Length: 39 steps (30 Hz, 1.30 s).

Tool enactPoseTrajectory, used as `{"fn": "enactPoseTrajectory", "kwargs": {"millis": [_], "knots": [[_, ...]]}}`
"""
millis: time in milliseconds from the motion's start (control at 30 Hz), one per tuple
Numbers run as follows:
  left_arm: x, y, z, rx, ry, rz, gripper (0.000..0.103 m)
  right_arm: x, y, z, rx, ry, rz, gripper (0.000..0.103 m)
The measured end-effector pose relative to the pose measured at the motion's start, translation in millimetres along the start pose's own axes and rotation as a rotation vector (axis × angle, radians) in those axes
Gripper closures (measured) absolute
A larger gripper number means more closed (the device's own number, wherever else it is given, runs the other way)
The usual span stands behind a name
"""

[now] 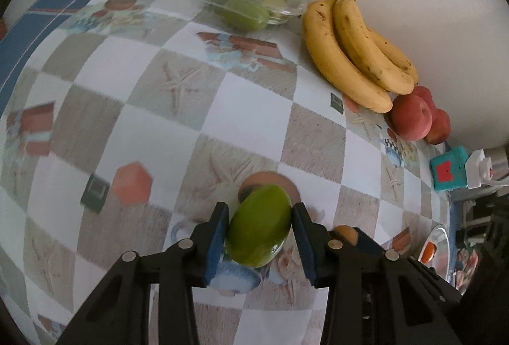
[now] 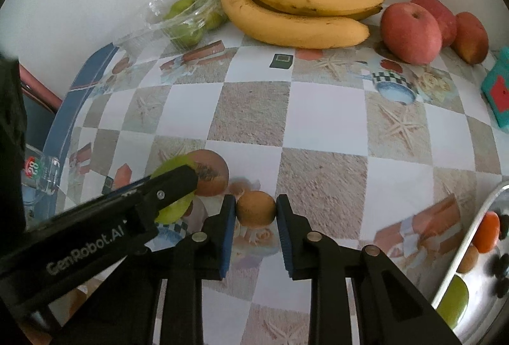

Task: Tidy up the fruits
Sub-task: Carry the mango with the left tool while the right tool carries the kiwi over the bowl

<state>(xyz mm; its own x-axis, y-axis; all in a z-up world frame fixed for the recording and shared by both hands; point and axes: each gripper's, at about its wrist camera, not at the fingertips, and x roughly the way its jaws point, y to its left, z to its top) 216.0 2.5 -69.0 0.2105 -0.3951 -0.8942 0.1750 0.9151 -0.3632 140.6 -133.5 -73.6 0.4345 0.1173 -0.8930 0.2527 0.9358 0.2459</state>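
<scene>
Left gripper (image 1: 259, 225): clamped across the green mango (image 1: 258, 229), between its pads.
Right gripper (image 2: 256, 211): pads against the kiwi (image 2: 256, 207), seemingly gripping it.
Mango: likely heavy, smooth, slippery; hold mid-body.
Kiwi: light, soft, bruisable; gentle squeeze.
Tray (image 2: 470, 237): right of right gripper.

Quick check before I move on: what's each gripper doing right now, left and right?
Left gripper: closed on the green mango, held between both pads.
Right gripper: closed on the small brown fruit, likely a kiwi.
</scene>
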Motion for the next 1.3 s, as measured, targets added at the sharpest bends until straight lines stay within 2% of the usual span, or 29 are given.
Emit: {"fn": "enactPoseTrajectory", "kwargs": {"millis": [267,567,633,700,867,1000,1100,1233,1267,1300], "knots": [[-20.2,-5.0,-20.5,-0.033,-0.012,0.025,0.059,-32.0,-15.1,-16.9,0.043,-0.015,0.011,0.076],[-59.7,-25.6,-49.7,-0.003,-0.054,0.039,0.060,-76.4,-29.9,-39.7,0.090,-0.046,0.009,0.076],[-66.6,-29.8,-55.1,0.006,-0.066,0.040,0.062,-88.2,-32.2,-45.9,0.099,-0.059,0.011,0.076],[-72.5,-31.4,-60.5,0.006,-0.078,0.041,0.071,-96.1,-32.9,-51.5,0.100,-0.068,0.008,0.076],[-84.0,-32.5,-70.8,0.011,-0.099,0.025,0.073,-110.3,-36.7,-70.2,0.115,-0.076,0.001,0.076],[-80.2,-23.1,-77.1,-0.005,-0.081,0.008,0.073,-110.4,-41.9,-84.0,0.140,-0.058,-0.003,0.076],[-75.7,-6.6,-79.2,-0.049,-0.068,0.024,0.071,-108.2,-42.8,-92.2,0.142,-0.041,-0.005,0.076],[-62.7,4.7,-81.7,-0.058,-0.026,0.025,0.070,-100.6,-46.6,-94.5,0.152,-0.016,-0.013,0.076],[-59.2,5.8,-81.8,-0.061,-0.017,0.018,0.068,-99.5,-46.9,-95.1,0.152,-0.012,-0.014,0.076],[-55.2,6.2,-81.4,-0.063,-0.010,0.006,0.057,-98.5,-47.1,-95.5,0.150,-0.009,-0.016,0.076]]}}
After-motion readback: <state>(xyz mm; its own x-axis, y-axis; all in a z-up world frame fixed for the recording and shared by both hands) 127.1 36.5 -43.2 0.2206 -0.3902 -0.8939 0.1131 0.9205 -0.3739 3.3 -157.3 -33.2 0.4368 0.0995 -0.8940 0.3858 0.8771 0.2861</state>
